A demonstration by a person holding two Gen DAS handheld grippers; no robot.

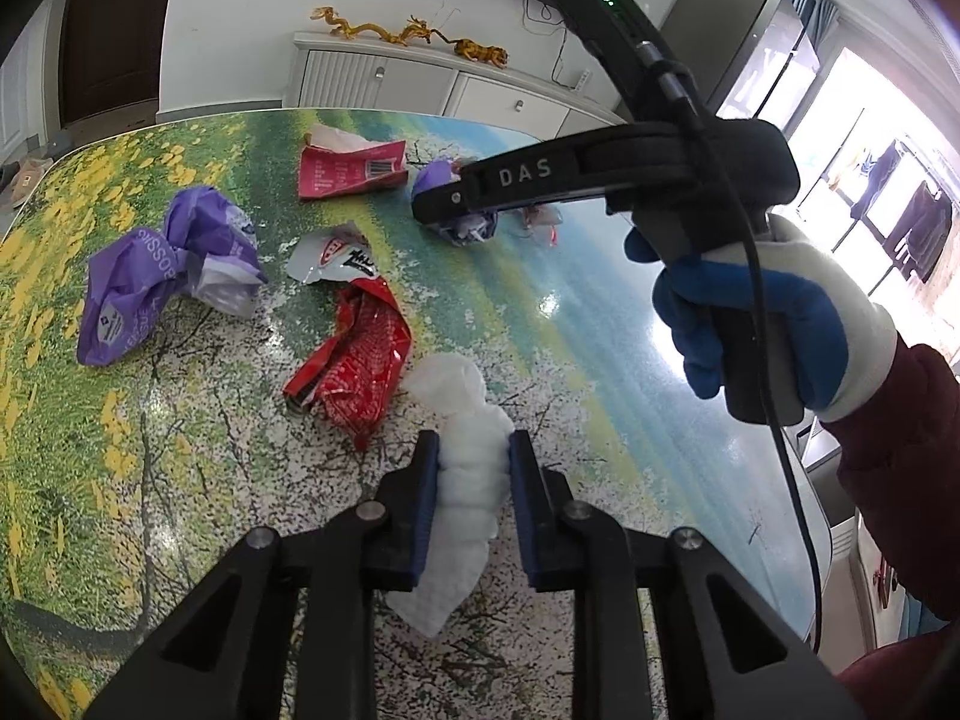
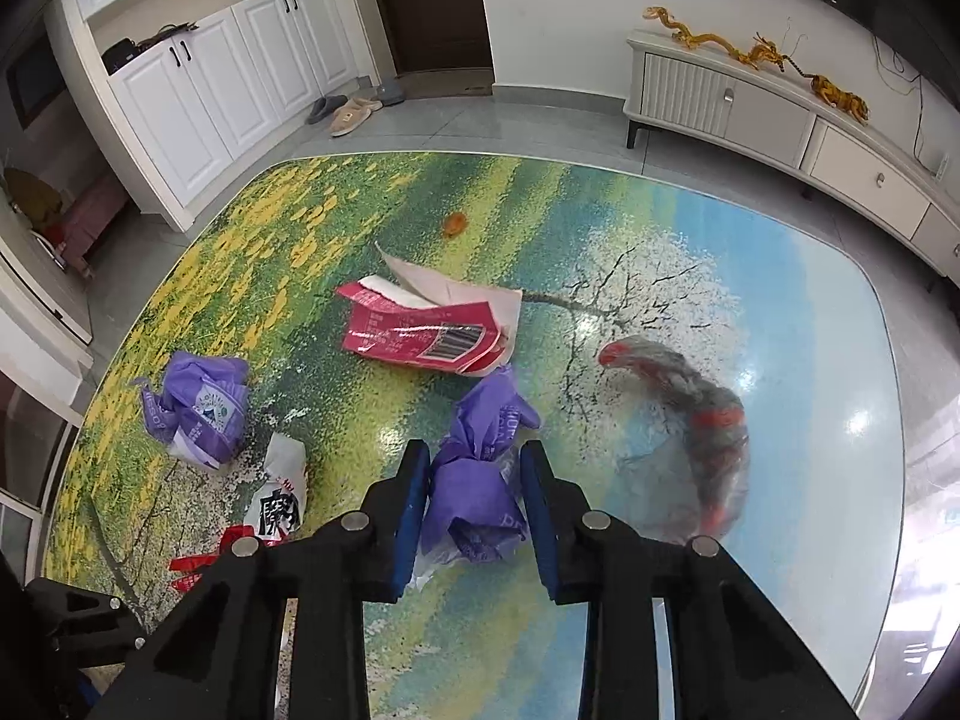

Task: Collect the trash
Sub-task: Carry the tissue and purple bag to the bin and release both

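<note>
Trash lies scattered on the surface (image 1: 540, 312). Left gripper (image 1: 474, 456) has its jaws closed narrowly on a white tissue (image 1: 468, 420) beside a red wrapper (image 1: 354, 360). Right gripper (image 2: 474, 468) has its jaws pinching a purple wrapper (image 2: 480, 480), near a pink packet (image 2: 426, 336).

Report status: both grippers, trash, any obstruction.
Left gripper shut on white tissue wad. Right gripper shut on purple wrapper. Other wrappers loose on table; nothing blocking.
</note>
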